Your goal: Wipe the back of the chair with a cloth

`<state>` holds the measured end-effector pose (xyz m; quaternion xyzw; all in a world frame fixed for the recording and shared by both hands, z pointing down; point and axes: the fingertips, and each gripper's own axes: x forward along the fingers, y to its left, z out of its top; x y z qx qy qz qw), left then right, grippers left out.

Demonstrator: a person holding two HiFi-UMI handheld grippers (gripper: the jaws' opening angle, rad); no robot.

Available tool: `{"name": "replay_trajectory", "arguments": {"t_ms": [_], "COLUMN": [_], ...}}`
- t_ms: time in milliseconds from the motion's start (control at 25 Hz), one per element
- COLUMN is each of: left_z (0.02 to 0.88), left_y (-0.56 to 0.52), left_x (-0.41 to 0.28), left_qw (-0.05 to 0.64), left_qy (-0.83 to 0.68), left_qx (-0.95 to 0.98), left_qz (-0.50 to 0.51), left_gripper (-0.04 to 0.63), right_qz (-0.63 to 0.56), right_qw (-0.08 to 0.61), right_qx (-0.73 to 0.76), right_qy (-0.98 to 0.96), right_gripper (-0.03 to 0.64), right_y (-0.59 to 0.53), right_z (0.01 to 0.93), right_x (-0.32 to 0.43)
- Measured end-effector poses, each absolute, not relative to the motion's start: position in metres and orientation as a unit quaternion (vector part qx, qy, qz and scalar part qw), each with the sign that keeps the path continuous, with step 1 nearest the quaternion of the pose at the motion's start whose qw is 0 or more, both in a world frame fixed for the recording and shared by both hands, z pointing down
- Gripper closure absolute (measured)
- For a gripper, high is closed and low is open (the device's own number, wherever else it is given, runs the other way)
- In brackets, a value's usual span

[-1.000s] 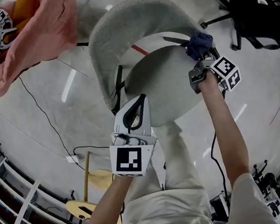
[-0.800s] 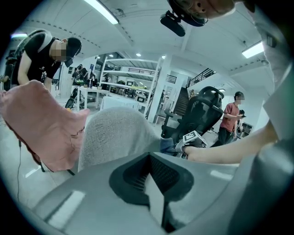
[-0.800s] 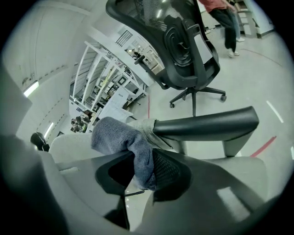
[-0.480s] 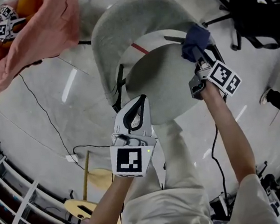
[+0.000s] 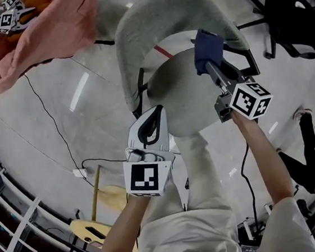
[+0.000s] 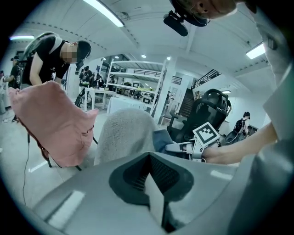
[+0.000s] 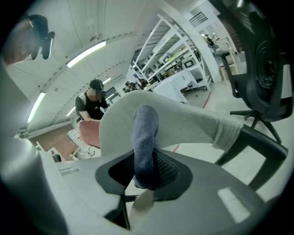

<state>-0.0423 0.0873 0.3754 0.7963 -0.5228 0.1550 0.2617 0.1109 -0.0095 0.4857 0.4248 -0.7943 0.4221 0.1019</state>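
Clamping a folded blue cloth (image 5: 207, 50) between its jaws, the right gripper (image 5: 213, 70) reaches across the round seat (image 5: 182, 97) of the grey chair (image 5: 159, 15). The cloth sticks out past the jaw tips and lies against the inner face of the chair back, near its right end, just beside the dark armrest (image 5: 244, 60). The left gripper (image 5: 149, 128) hangs at the seat's near left edge, jaws pressed together with nothing between them, well apart from the cloth
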Motion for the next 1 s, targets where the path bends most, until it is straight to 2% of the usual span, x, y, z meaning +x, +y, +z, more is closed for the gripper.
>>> {"name": "replay_trajectory", "arguments": {"t_ms": [480, 1000], "left_z": [0.387, 0.393], "left_y": [0.115, 0.137], "left_x": [-0.071, -0.099], "left_qw": [0.281, 0.272], "left_qy": [-0.547, -0.57], "left_qx": [0.773, 0.761], "left_qz": [0.155, 0.149], "left_gripper": [0.595, 0.595], "right_qz": [0.345, 0.247], "right_qw": [0.193, 0.274], "right_qx": [0.255, 0.016], "right_qy": [-0.883, -0.929], "right_gripper": [0.503, 0.503], "right_y": [0.05, 0.139], "right_z": [0.477, 0.507], "right_x": [0.023, -0.046]}}
